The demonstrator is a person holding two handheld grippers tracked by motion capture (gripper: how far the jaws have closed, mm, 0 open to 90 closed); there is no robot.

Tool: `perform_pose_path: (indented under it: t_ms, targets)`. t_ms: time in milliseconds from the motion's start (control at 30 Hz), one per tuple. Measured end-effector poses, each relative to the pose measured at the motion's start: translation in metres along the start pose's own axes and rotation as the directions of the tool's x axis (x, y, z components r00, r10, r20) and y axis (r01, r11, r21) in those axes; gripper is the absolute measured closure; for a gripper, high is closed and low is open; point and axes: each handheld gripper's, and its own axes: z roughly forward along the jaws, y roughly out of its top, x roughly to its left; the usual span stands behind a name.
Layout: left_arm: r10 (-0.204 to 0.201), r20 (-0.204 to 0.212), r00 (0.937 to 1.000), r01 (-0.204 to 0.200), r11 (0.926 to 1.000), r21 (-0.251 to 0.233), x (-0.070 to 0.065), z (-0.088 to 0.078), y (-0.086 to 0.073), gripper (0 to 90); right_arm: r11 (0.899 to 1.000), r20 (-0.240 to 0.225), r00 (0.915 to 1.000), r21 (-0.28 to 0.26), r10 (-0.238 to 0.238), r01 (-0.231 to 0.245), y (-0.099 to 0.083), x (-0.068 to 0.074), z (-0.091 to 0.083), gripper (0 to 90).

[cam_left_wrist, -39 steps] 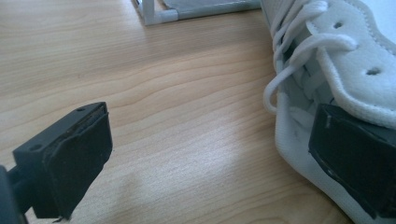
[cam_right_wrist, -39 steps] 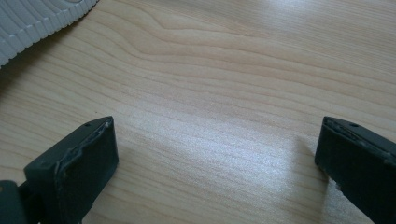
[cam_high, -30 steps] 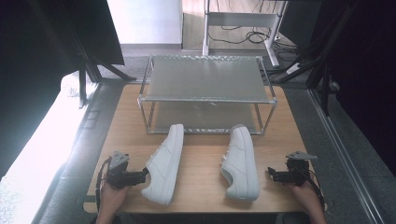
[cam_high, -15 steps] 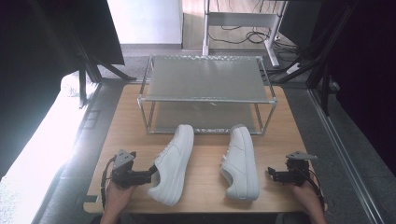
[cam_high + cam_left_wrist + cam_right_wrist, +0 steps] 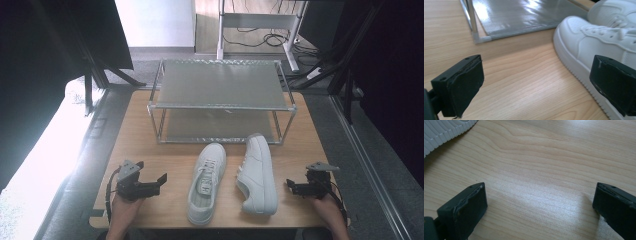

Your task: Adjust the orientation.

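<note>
- The landmark was the two-tier metal shoe rack with grey shelves [image 5: 220, 102], which stood at the far middle of the pale wooden table [image 5: 140, 145].
- Two white low-top leather sneakers lay just in front of the rack. The left sneaker [image 5: 206, 182] sat upright with its laces showing, toe close to the rack's lower shelf. The right sneaker [image 5: 257, 172] lay tilted onto its side, toe almost at the rack's front right leg.
- Compared with a second before, the left sneaker had been pushed forward and turned: it had lain slanted and farther from the rack, and now it pointed nearly straight at the lower shelf, just beside its partner.
- The left gripper [image 5: 159, 181] had drawn back from that shoe and stood apart from it, to the shoe's left and well in front of the rack. Its jaws were spread wide with nothing between them; in the left gripper view the sneaker's ribbed sole edge [image 5: 584, 75] lay close to one pad.
- The right gripper [image 5: 291, 186] had not moved. It rested in front of the rack's right end, just right of the tilted sneaker, jaws apart and empty over bare wood [image 5: 536, 182].
- My reading: the work was putting the shoes on the rack, and the nudge lined one shoe up for that. Neither shoe was on a shelf yet.
- The tilted sneaker likely needed righting before a clean grasp.
</note>
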Motion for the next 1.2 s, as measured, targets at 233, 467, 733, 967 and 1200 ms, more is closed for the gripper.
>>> perform_pose_path:
  t_ms: [233, 467, 733, 967, 1200]
  targets:
    - [0.051, -0.043, 0.9978, -0.047, 0.9949, 0.090, 0.005, 0.012, -0.011, 0.0, 1.000, -0.001, 1.0000, -0.001, 0.001, -0.001, 0.000, 0.000, 0.000, 0.0]
    - [0.058, -0.065, 0.9962, -0.043, 0.9789, 0.200, 0.012, 0.025, -0.022, 0.0, 1.000, -0.003, 1.0000, -0.001, 0.003, -0.003, 0.000, 0.000, 0.000, 0.0]
    - [0.089, -0.080, 0.9928, -0.058, 0.9431, 0.327, 0.010, 0.038, -0.029, 0.0, 0.999, -0.047, 0.9986, -0.038, 0.025, -0.026, 0.000, -0.003, -0.004, 3.2]
    - [0.086, -0.083, 0.9928, -0.055, 0.9429, 0.328, 0.010, 0.038, -0.029, 0.0, 0.992, -0.067, 0.9976, -0.123, 0.018, -0.026, 0.010, 0.003, -0.017, 2.5]
    - [0.084, -0.085, 0.9929, -0.052, 0.9435, 0.327, 0.010, 0.038, -0.029, 0.0, 0.975, -0.111, 0.9936, -0.219, 0.018, -0.042, 0.028, 0.018, -0.036, 0.0]
